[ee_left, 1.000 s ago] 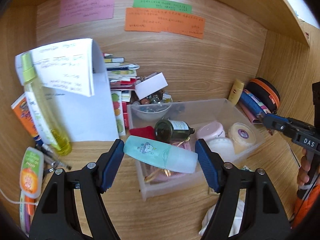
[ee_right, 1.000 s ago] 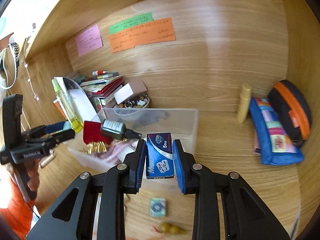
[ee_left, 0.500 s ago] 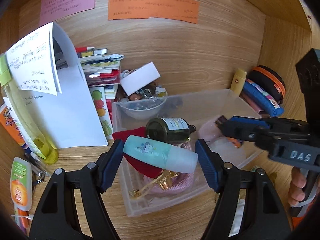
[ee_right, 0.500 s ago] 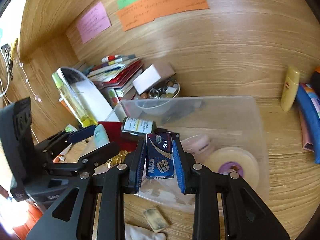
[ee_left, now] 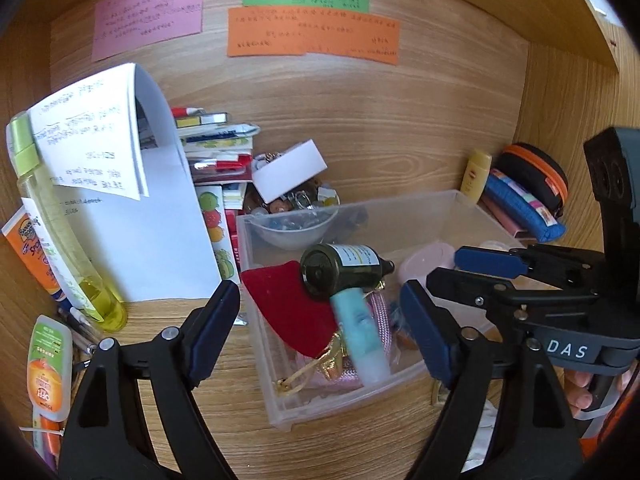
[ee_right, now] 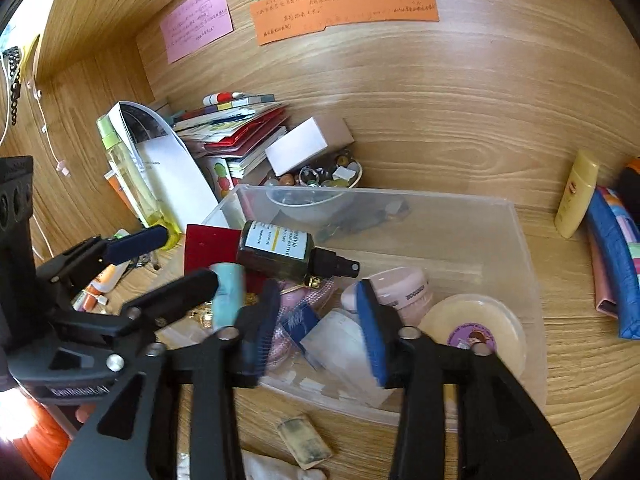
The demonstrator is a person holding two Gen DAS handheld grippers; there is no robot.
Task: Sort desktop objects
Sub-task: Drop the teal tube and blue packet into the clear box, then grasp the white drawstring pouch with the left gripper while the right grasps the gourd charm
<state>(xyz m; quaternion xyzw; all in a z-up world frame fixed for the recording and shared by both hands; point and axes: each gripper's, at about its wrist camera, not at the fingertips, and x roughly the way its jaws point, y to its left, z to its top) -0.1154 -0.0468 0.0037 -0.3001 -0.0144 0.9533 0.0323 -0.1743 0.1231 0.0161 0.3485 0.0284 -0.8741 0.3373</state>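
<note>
Over the clear plastic bin's (ee_left: 472, 208) front edge, both grippers are opening: the left gripper (ee_left: 320, 332) has freed the pale teal tube (ee_left: 356, 336), lengthwise front-to-back inside; the right gripper (ee_right: 320, 320) hangs above the small blue box (ee_right: 298, 324).

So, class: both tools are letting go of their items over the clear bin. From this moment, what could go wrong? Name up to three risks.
1. The teal tube is dropping from the opening left tool beside the dark green bottle; it may knock it.
2. The blue box, between the opening right tool's pads, could tip as it lands on the clutter.
3. The two tools sit close over the clear bin and might collide.
</note>
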